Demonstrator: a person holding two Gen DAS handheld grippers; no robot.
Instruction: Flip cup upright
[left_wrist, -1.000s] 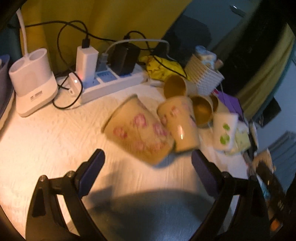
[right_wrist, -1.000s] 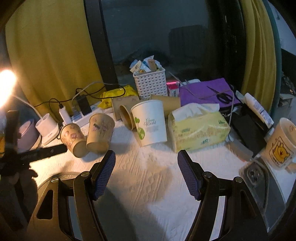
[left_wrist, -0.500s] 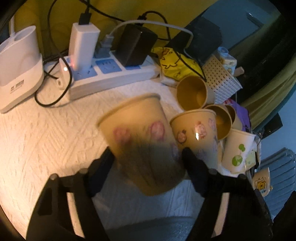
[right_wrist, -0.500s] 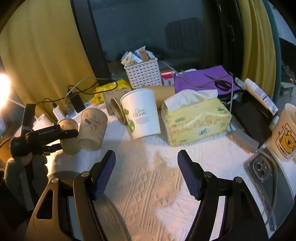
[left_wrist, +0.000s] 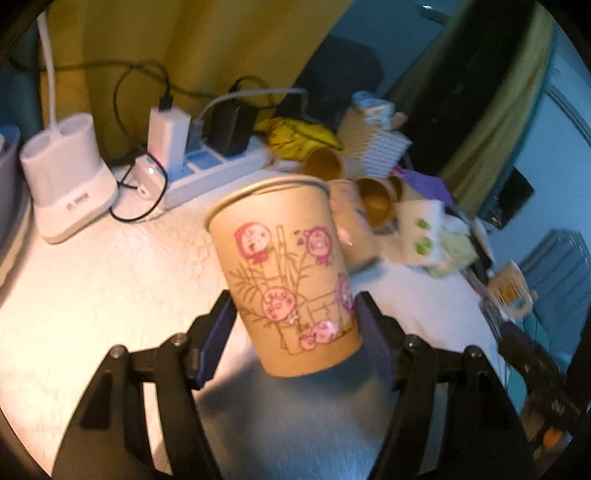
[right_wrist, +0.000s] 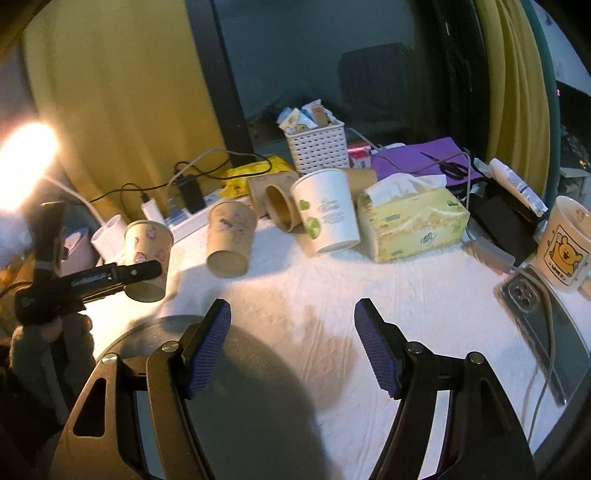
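Note:
My left gripper (left_wrist: 295, 325) is shut on a tan paper cup with pink cartoon prints (left_wrist: 284, 273). The cup is nearly upright, rim up, leaning a little, held just above the white cloth. In the right wrist view the same cup (right_wrist: 147, 254) shows at the far left, clamped by the left gripper (right_wrist: 147, 275). My right gripper (right_wrist: 291, 343) is open and empty over the cloth. A second tan cup (right_wrist: 231, 240) leans to its right.
More cups lie on their sides (right_wrist: 282, 206) beside a white cup with green print (right_wrist: 327, 212). A tissue box (right_wrist: 412, 221), white basket (right_wrist: 319, 147), power strip (left_wrist: 207, 173), white holder (left_wrist: 66, 177), yellow mug (right_wrist: 565, 245) and phone (right_wrist: 532, 299) stand around the white cloth (right_wrist: 332, 295).
My left gripper closed on the tipped pink-print cup, lifted it and turned it rim-up. The right gripper stayed open and shifted slightly.

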